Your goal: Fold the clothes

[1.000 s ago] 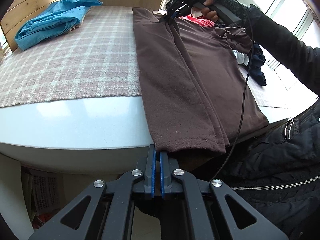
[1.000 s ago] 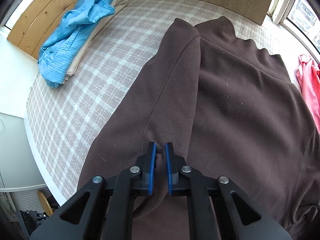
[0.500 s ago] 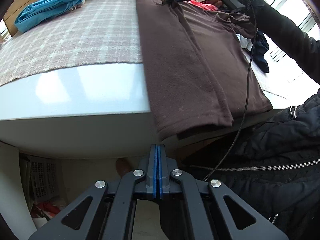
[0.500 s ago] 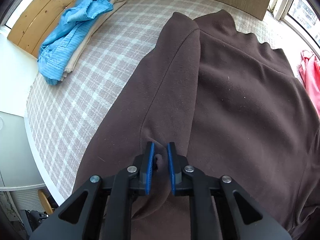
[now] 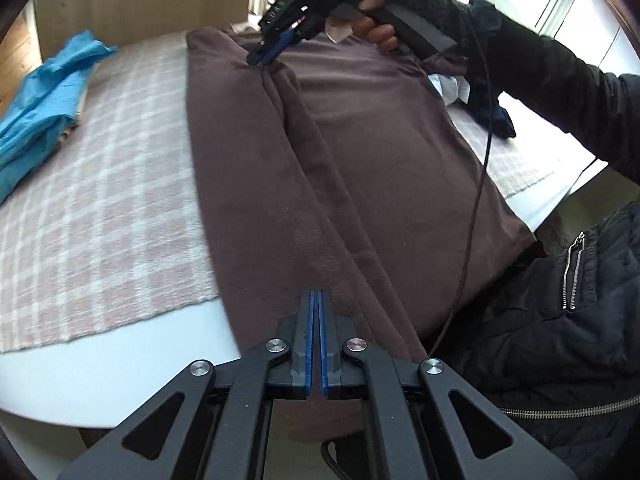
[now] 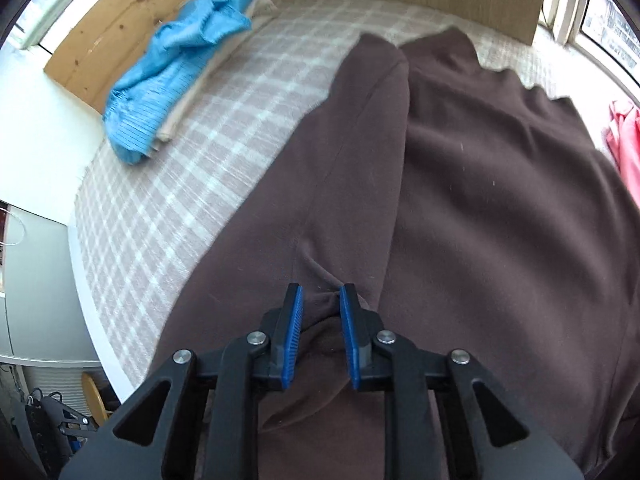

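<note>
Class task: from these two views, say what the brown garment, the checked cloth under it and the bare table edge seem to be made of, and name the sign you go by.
Brown garment: probably fleece or brushed knit; matt, fuzzy, soft rounded folds.
Checked cloth: a woven textile, perhaps cotton; visible weave, raw edge.
Table edge: smooth, glossy white, possibly laminate or stone; it reflects light.

Brown fleece garment (image 5: 360, 152) lies flat, 1 side folded inward, on table.
</note>
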{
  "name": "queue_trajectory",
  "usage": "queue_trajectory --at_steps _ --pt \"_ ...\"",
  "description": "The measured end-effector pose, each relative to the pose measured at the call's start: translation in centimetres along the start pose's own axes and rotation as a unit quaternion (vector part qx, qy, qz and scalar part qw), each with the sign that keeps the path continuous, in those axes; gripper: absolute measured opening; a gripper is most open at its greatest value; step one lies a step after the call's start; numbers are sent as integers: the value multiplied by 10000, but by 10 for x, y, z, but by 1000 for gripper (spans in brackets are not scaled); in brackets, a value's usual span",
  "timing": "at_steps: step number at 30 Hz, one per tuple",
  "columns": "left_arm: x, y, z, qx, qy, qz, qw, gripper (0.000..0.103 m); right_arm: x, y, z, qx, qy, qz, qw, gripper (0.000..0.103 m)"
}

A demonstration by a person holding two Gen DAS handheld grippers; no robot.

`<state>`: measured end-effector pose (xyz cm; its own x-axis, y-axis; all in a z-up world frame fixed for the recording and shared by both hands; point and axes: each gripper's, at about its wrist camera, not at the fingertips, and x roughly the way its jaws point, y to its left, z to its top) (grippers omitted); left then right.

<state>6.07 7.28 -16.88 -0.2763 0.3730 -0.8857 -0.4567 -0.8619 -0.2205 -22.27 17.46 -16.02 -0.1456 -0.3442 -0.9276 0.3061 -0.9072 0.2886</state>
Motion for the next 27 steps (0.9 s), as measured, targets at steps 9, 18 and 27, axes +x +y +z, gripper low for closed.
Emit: queue_trajectory --at_steps 9,18,27 --pt "21 10 2 -157 370 -407 9984 2 -5 -7 96 -224 -516 -616 9965 20" --pt "8 35 -9 -1038 293 -248 9939 4 -1 8 104 -311 -75 -578 9978 33" --pt "18 21 -26 -1292 341 -200 9908 6 48 65 55 -1397 184 -758 9871 35"
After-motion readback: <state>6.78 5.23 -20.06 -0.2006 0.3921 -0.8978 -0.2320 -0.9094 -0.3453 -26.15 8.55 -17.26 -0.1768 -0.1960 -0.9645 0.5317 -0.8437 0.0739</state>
